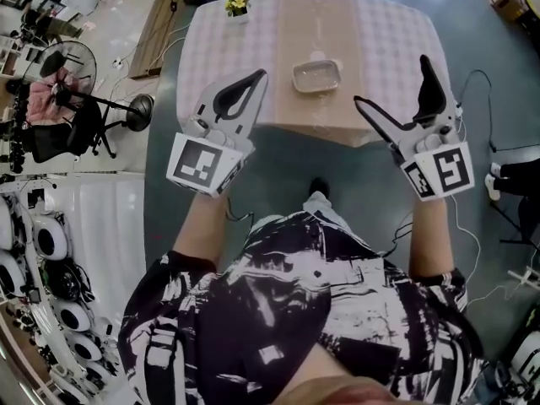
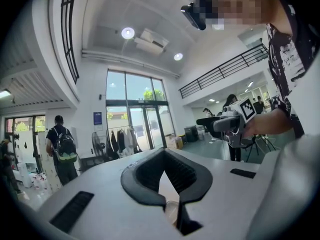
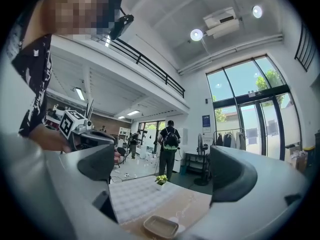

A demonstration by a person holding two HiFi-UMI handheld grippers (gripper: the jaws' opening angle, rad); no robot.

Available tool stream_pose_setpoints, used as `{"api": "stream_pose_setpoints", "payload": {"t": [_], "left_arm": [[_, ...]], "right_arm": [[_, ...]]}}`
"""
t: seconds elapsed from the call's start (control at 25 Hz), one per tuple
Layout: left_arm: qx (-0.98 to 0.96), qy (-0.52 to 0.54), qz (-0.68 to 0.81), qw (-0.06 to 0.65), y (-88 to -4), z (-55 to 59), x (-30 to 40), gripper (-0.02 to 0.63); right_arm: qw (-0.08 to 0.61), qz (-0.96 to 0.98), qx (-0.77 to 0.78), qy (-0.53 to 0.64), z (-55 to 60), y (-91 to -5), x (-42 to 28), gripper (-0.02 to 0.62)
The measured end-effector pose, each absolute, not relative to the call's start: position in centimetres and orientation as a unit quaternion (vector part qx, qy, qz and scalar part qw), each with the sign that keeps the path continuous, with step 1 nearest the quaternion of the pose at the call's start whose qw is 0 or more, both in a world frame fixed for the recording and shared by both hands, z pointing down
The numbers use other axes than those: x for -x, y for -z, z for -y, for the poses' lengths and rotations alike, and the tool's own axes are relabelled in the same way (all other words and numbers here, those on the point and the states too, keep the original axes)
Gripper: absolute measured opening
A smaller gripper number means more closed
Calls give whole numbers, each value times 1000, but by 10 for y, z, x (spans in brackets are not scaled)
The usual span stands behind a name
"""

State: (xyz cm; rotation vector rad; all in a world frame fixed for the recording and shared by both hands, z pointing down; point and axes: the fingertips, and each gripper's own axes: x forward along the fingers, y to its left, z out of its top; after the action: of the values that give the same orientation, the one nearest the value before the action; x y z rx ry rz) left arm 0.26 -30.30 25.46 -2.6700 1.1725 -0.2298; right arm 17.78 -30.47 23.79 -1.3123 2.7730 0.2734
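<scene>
While nothing is grasped by either tool, the shallow rectangular beige dish (image 1: 316, 75) sits alone and untouched at the centre of the frame, on the tan strip running down the middle of the worktop (image 1: 380, 40), which is spread with a pale checked cloth. It lies between the two tools and apart from both.

The left hand-held gripper (image 1: 260, 78), at centre left, has its jaws brought together at the tips with only the hollow between the pads, and it holds nothing. Its own view looks up into the hall and misses the dish. The right hand-held gripper (image 1: 390, 78), at centre right, is spread wide and empty. In its view the dish shows low in the frame between the jaws, well short of them.

A small pot of yellow flowers (image 1: 238, 5) stands at the far edge, top centre.
</scene>
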Motion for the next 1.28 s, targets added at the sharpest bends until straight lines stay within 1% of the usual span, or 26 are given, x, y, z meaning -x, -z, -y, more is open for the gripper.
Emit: {"api": "stream_pose_setpoints", "payload": {"t": [0.16,0.36,0.68,0.88,1.28], "left_arm": [[903,87,-409,95,-264,340,-3,0],[901,89,-416,86,-272,382,12,0],[916,76,-385,76,-272,426,28,0],[923,72,-373,64,-288,448,36,0],[927,54,-370,38,-301,475,49,0]], "right_arm": [[27,-903,420,-82,356,-245,-183,571],[16,-905,419,-65,407,-264,-173,571],[-18,-894,446,-41,453,-290,-158,571],[-41,-890,454,-8,483,-332,-152,571],[-105,-881,453,83,530,-448,-147,569]]}}
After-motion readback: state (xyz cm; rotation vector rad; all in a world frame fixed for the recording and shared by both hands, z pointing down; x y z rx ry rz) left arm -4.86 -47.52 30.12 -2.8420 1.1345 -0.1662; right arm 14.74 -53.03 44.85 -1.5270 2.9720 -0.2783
